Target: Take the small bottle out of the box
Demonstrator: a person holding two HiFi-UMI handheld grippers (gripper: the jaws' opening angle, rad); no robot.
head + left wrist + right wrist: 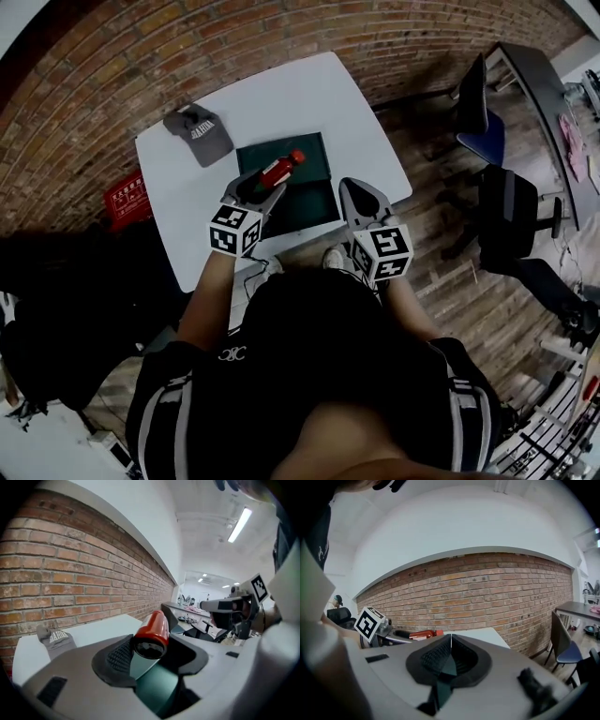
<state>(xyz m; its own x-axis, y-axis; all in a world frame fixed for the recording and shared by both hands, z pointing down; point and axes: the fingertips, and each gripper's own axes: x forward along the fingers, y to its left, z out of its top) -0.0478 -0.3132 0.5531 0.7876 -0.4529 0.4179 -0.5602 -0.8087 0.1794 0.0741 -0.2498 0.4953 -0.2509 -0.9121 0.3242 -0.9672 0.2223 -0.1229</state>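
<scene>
A small red bottle with a red cap is lifted over the dark green box, which lies open on the white table. My left gripper is shut on the bottle's lower end. In the left gripper view the bottle sits between the pads, with its dark base toward the camera and the left gripper closed around it. My right gripper hovers by the box's right edge. The right gripper has its jaws together with nothing between them. In that view the bottle shows at the left.
A grey cap lies on the table's far left part. A red crate stands on the floor left of the table. Dark chairs and a desk stand to the right. A brick wall runs behind the table.
</scene>
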